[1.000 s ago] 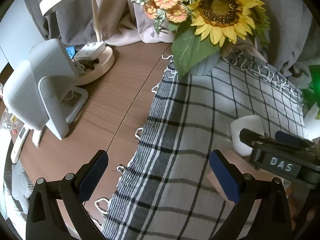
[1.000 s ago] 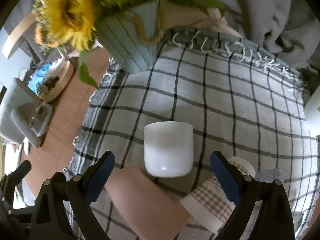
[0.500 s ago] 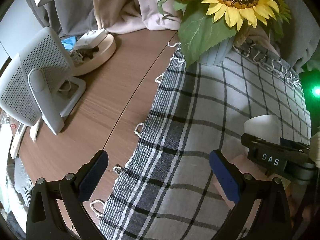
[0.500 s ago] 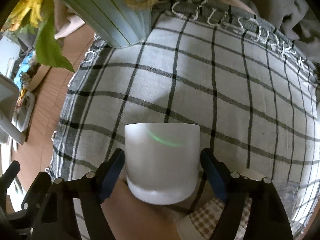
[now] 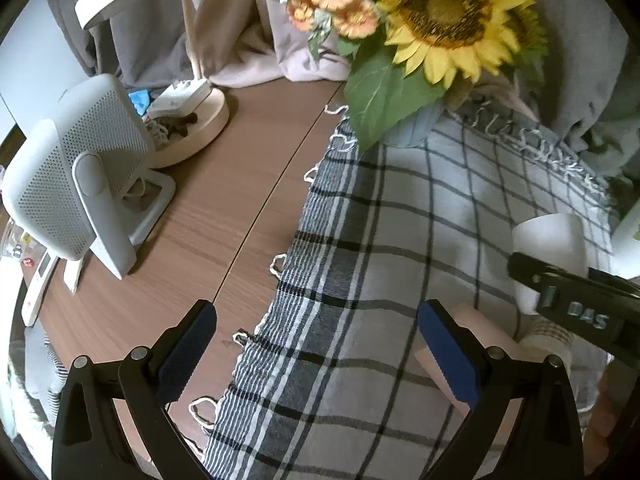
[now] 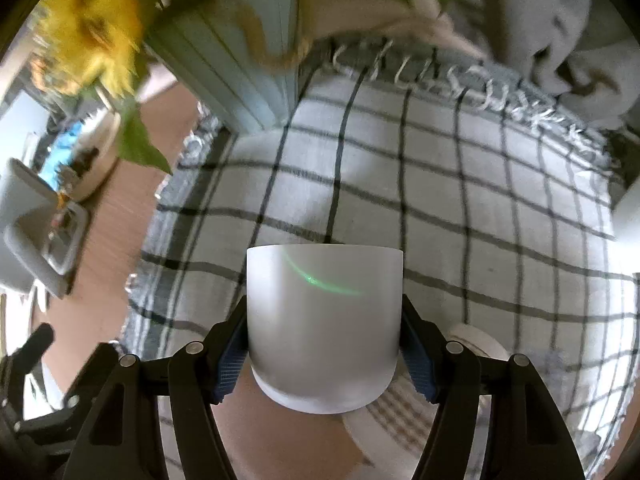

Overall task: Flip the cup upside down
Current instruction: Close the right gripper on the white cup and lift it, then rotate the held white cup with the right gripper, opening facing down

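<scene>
1. Right gripper: my jaws pinch the cup on both sides, blue pads against its lower wall.
2. Cup: white, upright, rim on top, clamped between my right fingers over the cloth; a green glint crosses its wall. Whether its base touches the cloth I cannot tell.
3. Left gripper: spread wide, holding nothing, over the cloth's left edge.
4. Cloth: checked, fringed, covering the table's right part.
5. Vase: pale blue, ribbed, at the cloth's far left corner, holding a sunflower.
6. Fan: white, near the table's left edge.
7. Lamp: round base beyond the fan.
</scene>
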